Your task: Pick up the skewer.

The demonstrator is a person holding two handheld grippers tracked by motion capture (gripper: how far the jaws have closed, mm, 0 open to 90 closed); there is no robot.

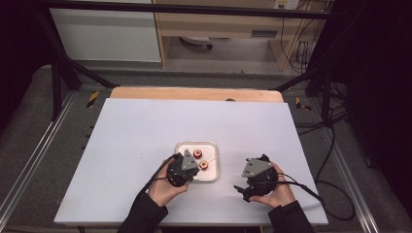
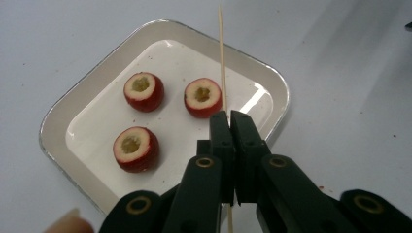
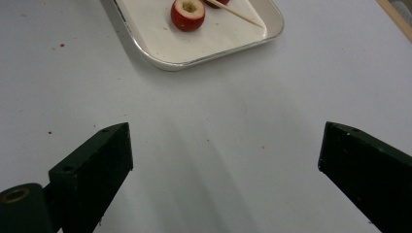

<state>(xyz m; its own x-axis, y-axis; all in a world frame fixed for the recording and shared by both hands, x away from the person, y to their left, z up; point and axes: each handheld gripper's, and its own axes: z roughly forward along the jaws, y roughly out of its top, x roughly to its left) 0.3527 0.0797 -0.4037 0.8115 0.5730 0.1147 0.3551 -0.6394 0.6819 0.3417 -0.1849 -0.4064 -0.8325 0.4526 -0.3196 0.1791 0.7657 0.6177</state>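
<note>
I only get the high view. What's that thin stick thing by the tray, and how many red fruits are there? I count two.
Observer: The left gripper is shut on a thin wooden skewer, which pokes up over the tray.
Operator: And the fruits?
Observer: Three red cored fruit pieces lie in the tray; the nearest one is hidden from you by the gripper.
Operator: Is any fruit on the skewer yet?
Observer: No, the skewer is bare; it passes just beside one piece.
Operator: What is the other hand doing?
Observer: The right gripper is open over bare table, holding nothing.
</note>
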